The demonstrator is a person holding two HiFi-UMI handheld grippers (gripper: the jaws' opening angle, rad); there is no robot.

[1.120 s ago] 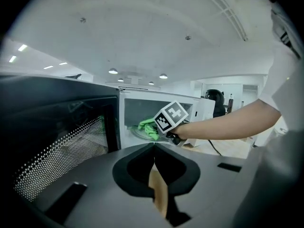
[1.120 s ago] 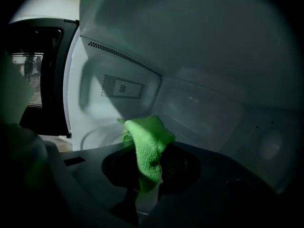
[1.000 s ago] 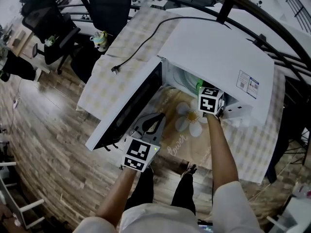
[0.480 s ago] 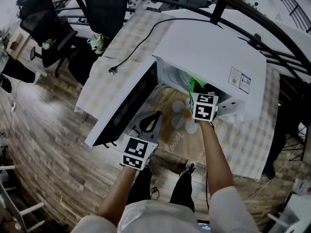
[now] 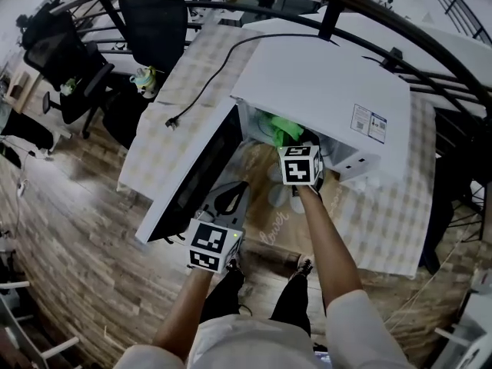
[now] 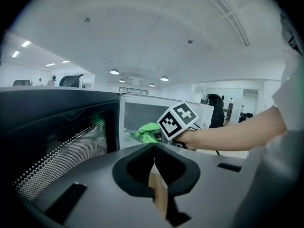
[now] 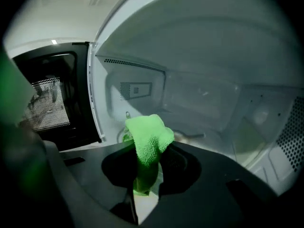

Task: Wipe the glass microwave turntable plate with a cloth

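Observation:
The white microwave [image 5: 323, 83] stands with its door [image 5: 196, 177] swung open to the left. My right gripper [image 5: 296, 141] reaches into the mouth of the cavity, shut on a green cloth [image 5: 278, 127]. In the right gripper view the cloth [image 7: 148, 141] sticks up between the jaws of that gripper [image 7: 148, 161]. The glass turntable plate [image 7: 192, 137] shows only faintly on the cavity floor just beyond it. My left gripper [image 5: 231, 198] hangs in front of the open door, shut and empty. From the left gripper [image 6: 154, 148] I see the cloth [image 6: 148, 133] and the right gripper's marker cube [image 6: 178, 120].
The microwave sits on a checked tablecloth [image 5: 392, 206] with a flower-patterned mat [image 5: 270, 214] in front. A black power cord [image 5: 207, 75] runs off to the left. Office chairs [image 5: 157, 21] stand behind the table, and a wooden floor [image 5: 69, 237] lies below.
My right gripper has shifted left across the microwave's opening with the cloth, and more of the green cloth now shows. The left gripper has hardly moved.

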